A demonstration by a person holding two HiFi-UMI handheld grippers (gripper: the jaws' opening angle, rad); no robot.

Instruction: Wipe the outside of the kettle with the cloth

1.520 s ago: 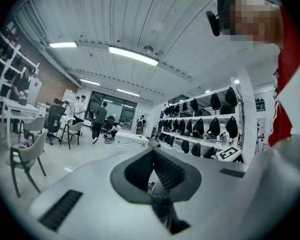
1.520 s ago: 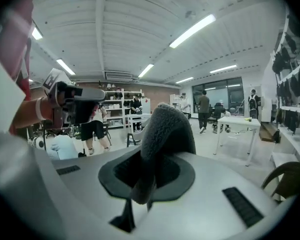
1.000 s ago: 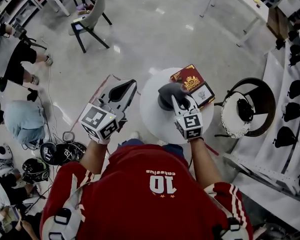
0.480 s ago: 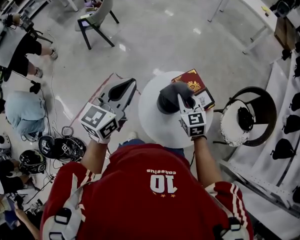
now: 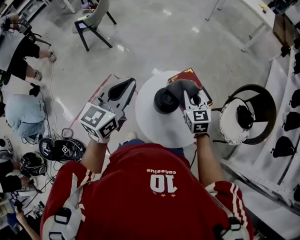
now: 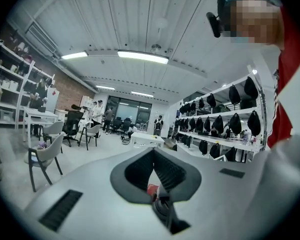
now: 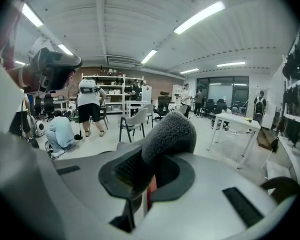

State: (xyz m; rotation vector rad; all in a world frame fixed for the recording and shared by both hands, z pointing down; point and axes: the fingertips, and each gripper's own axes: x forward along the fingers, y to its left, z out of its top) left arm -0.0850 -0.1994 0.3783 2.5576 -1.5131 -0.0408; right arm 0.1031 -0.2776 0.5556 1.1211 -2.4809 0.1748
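Observation:
A black kettle point(image 5: 165, 101) stands on a small round white table point(image 5: 151, 126), seen from above. A grey fuzzy cloth point(image 5: 183, 88) lies against the kettle's right side and hangs partly over a red book point(image 5: 191, 76). My right gripper point(image 5: 189, 100) is shut on the cloth; in the right gripper view the cloth point(image 7: 170, 130) bulges up out of the right gripper point(image 7: 146, 159). My left gripper point(image 5: 127, 86) hangs left of the table, apart from the kettle. Its jaws meet with nothing between them in the left gripper view point(image 6: 153, 153).
A round chair with a white cushion point(image 5: 234, 119) stands right of the table. Shelves of black bags point(image 5: 290, 89) line the right wall. A grey chair point(image 5: 92, 15) stands at the back left. People point(image 5: 20, 120) and helmets point(image 5: 62, 148) are on the floor at left.
My right gripper has slid the cloth from over the kettle's top to its right side, so the kettle's top now shows. The left gripper has stayed put.

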